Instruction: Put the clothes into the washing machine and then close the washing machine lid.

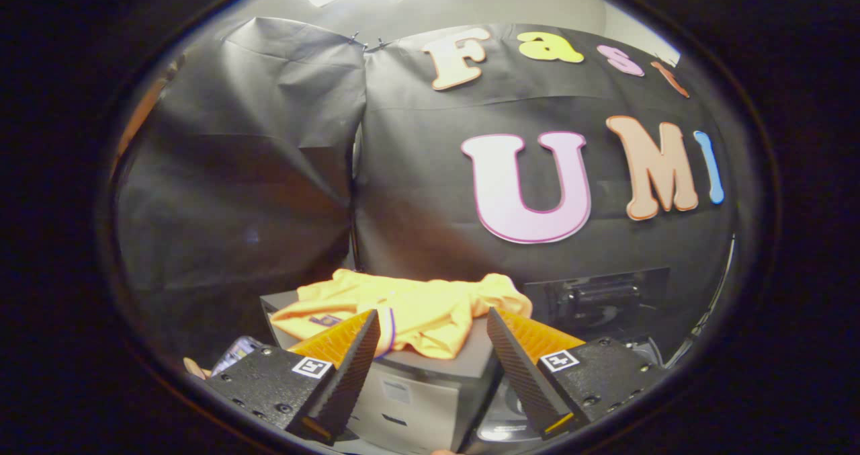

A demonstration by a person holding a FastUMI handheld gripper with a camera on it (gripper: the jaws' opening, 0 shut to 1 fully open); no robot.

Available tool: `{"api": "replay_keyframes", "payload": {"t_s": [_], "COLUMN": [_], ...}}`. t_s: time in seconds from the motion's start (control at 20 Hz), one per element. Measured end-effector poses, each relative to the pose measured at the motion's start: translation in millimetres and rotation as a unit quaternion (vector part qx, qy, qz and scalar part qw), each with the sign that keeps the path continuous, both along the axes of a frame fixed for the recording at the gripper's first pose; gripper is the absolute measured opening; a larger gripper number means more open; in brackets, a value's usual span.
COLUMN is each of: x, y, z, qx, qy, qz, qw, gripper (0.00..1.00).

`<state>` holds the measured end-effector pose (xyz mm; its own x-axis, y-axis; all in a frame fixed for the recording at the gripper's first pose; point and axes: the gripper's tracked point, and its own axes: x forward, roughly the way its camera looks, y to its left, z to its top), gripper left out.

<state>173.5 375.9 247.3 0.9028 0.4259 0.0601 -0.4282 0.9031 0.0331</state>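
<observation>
**Open claw held short of the crumpled shirt**

The gripper [430,320] stands with its two fingers spread wide apart, nothing between them and nothing touched. Through the gap shows the front edge of a dark box-like stand [463,361] with a pale front panel below its top. Just ahead of the fingertips, on top of that stand, lies the clothing: a yellow-orange shirt [416,304], crumpled in a loose heap, with a purple stripe and a purple marking on its fabric. Its near fold hangs a little over the stand's front edge. Beyond the right finger, beside and behind the stand, sits the washing machine [598,300], dark and hard to make out; whether its lid is up cannot be told.
</observation>
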Motion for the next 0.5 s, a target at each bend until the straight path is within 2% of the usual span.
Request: {"api": "replay_keyframes", "payload": {"t_s": [0.35, 0.5], "x": [43, 67], "y": [74, 101], "z": [31, 24], "qx": [-0.012, -0.035], "qy": [0.042, 0.075], "qz": [0.018, 0.021], "qw": [0.999, 0.996], "gripper": [0.97, 0.97]}}
